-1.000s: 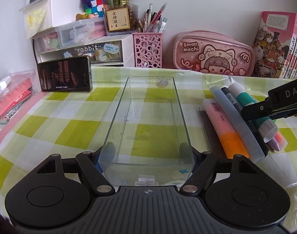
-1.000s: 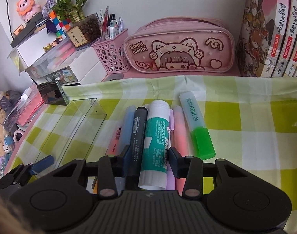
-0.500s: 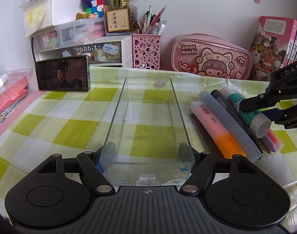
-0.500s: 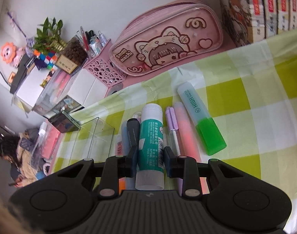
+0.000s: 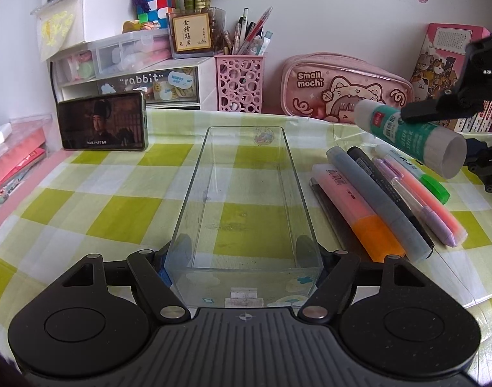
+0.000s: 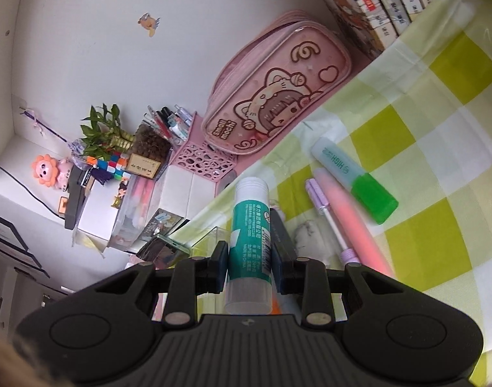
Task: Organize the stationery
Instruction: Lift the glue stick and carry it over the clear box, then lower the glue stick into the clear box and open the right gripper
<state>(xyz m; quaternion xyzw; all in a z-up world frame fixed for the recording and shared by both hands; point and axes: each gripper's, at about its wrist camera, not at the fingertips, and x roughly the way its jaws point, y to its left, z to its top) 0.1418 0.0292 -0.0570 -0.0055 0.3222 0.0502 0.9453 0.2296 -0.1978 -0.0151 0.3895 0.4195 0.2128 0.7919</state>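
Note:
My left gripper is shut on the near end of a clear, empty plastic tray that lies on the checked cloth. My right gripper is shut on a white and teal glue stick and holds it tilted in the air, above the pens to the right of the tray; it also shows in the left wrist view. On the cloth lie an orange highlighter, a grey marker, a black pen, a lilac pen, a pink highlighter and a green highlighter.
A pink pencil case and a pink pen holder stand at the back wall. A phone leans by white drawer units at the back left. Books stand at the back right.
My right gripper has lifted the glue stick off the row of pens and tilted up with it. The left gripper and the tray have stayed put.

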